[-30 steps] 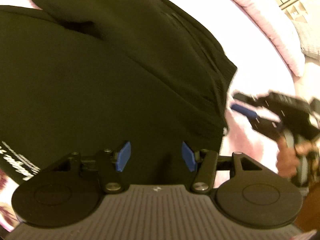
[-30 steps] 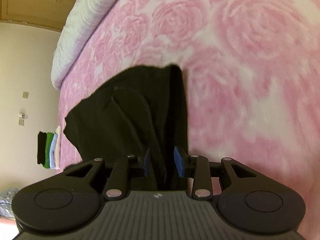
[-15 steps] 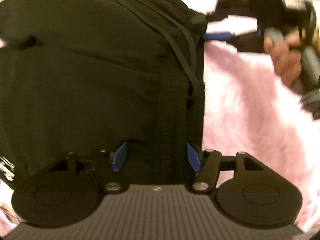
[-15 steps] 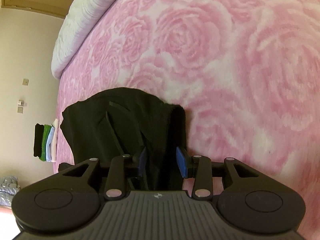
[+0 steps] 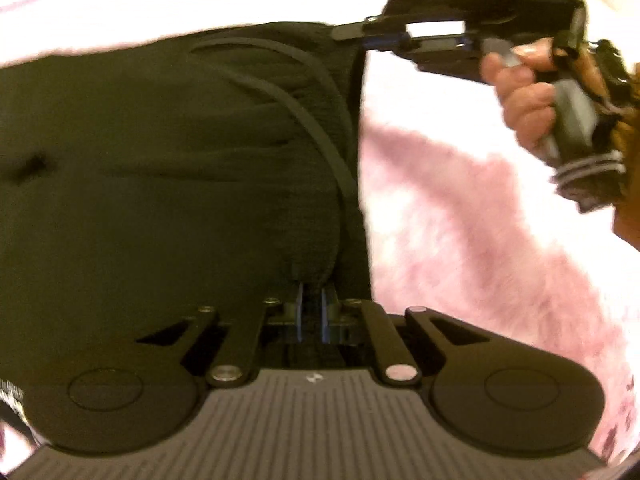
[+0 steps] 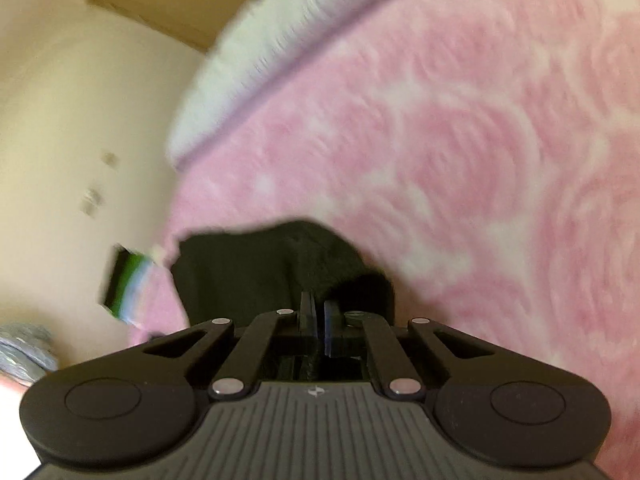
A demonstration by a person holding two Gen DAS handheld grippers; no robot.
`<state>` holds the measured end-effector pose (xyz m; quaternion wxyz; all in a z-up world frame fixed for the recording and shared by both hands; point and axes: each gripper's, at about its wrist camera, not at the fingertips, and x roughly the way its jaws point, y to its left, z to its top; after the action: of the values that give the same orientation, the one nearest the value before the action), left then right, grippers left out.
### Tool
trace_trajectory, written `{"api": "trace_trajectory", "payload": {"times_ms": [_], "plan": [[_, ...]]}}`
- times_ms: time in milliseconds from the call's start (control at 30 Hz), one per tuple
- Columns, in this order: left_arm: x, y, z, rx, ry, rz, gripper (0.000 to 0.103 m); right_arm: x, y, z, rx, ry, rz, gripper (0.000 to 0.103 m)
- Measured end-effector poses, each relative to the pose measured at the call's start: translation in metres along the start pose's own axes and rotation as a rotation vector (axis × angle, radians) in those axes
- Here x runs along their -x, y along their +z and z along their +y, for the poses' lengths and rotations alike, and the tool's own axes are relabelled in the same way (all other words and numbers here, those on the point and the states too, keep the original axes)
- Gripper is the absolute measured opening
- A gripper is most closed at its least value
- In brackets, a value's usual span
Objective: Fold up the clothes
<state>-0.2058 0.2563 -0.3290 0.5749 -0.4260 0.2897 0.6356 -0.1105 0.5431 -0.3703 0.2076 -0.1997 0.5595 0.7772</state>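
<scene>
A black garment [image 5: 168, 168] with a ribbed waistband and a drawstring lies on a pink rose-patterned blanket [image 5: 460, 232]. My left gripper [image 5: 311, 300] is shut on the near end of the waistband, cloth pinched between its blue pads. In the same view my right gripper [image 5: 360, 38], held by a hand [image 5: 528, 100], bites the far corner of the waistband. In the right wrist view my right gripper [image 6: 319, 312] is shut on the black garment [image 6: 248, 268], which bunches up just ahead of its fingers.
The pink blanket [image 6: 460, 160] spreads wide to the right. A white pillow [image 6: 256, 52] lies at the bed's far edge. A stack of folded clothes [image 6: 128, 284] in black, green and blue sits at the left edge, near a cream wall.
Both grippers have gone from open around the waistband to shut on it. The right wrist view has swung and blurred, and the garment now looks bunched and lifted.
</scene>
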Motion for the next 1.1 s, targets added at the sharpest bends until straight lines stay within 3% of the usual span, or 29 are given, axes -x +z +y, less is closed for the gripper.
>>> {"api": "trace_trajectory", "payload": {"times_ms": [100, 233, 300, 367, 433, 467, 533, 567, 600, 633, 667, 733, 900, 1100], "plan": [[-0.011, 0.003, -0.001, -0.035, -0.026, 0.01, 0.006, 0.003, 0.002, -0.029, -0.136, -0.052, -0.041, 0.004], [-0.015, 0.008, 0.006, -0.039, -0.074, 0.022, 0.007, 0.003, -0.005, -0.037, -0.196, -0.048, -0.09, 0.004], [-0.026, 0.006, 0.004, -0.062, -0.085, 0.058, 0.011, -0.005, -0.006, -0.047, -0.205, -0.105, -0.071, 0.003], [-0.035, 0.004, -0.003, -0.107, -0.088, 0.079, 0.02, -0.012, -0.008, -0.057, -0.214, -0.161, -0.051, 0.0], [-0.034, 0.004, -0.014, -0.16, -0.099, 0.086, 0.046, -0.014, -0.007, -0.061, -0.233, -0.184, -0.044, 0.0], [-0.03, 0.004, -0.016, -0.157, -0.112, 0.086, 0.046, -0.012, -0.006, -0.056, -0.227, -0.198, -0.04, 0.002], [-0.017, 0.002, -0.011, -0.103, -0.18, 0.089, 0.038, -0.007, -0.003, -0.044, -0.19, -0.247, -0.03, 0.017], [-0.009, -0.001, -0.007, -0.06, -0.224, 0.093, 0.037, -0.002, -0.002, -0.036, -0.159, -0.293, -0.033, 0.041], [-0.001, -0.006, -0.001, -0.028, -0.247, 0.093, 0.035, 0.005, -0.001, -0.027, -0.126, -0.355, -0.045, 0.048], [0.008, -0.012, 0.007, -0.002, -0.258, 0.09, 0.034, 0.013, -0.005, -0.019, -0.094, -0.389, -0.056, 0.048], [0.017, -0.018, 0.016, 0.018, -0.245, 0.09, 0.031, 0.021, -0.009, -0.011, -0.065, -0.416, -0.067, 0.048], [0.036, -0.03, 0.036, 0.049, -0.191, 0.09, 0.025, 0.035, -0.024, 0.006, -0.041, -0.383, -0.068, 0.045], [0.062, -0.049, 0.106, 0.151, -0.042, 0.105, 0.023, 0.053, -0.097, 0.027, -0.081, -0.229, 0.149, 0.038], [0.049, -0.058, 0.147, 0.197, 0.066, 0.099, 0.023, 0.046, -0.178, 0.024, -0.14, -0.22, 0.261, 0.038]]}}
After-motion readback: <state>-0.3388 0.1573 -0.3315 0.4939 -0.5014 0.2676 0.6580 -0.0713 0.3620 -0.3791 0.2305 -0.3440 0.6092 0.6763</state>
